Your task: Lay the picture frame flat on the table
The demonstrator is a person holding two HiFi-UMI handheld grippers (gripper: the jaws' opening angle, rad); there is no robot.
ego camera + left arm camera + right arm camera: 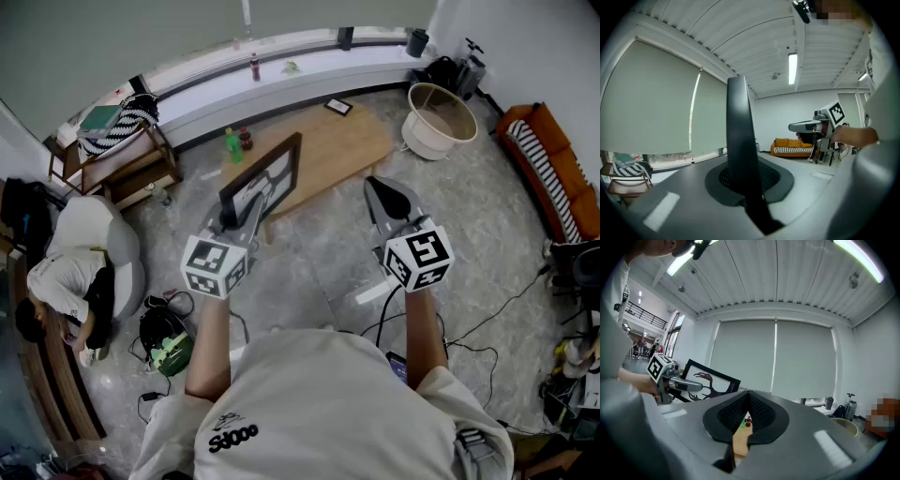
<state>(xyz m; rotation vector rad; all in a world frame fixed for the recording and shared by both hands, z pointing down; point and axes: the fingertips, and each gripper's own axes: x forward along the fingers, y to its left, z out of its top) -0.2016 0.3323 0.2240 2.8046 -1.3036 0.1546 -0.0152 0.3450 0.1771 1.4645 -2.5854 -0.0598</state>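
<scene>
The picture frame point(267, 178) is black, with a dark bird drawing on white. It is held tilted on edge over the near left end of the low wooden table point(342, 145). My left gripper point(242, 208) is shut on its lower edge; in the left gripper view the frame's dark edge point(739, 140) stands upright between the jaws of the left gripper point(743, 171). My right gripper point(387, 195) hovers to the right of the frame, apart from it, shut on nothing. The right gripper view shows the frame point(717, 380) and the left gripper point(698, 386) at the left.
A green bottle point(232, 145) and a red-capped bottle point(246, 139) stand at the table's far left corner, behind the frame. A small dark item point(338, 106) lies at its far end. A beige tub point(439, 120), an orange sofa point(553, 169) and floor cables are to the right; a seated person point(66, 291) is left.
</scene>
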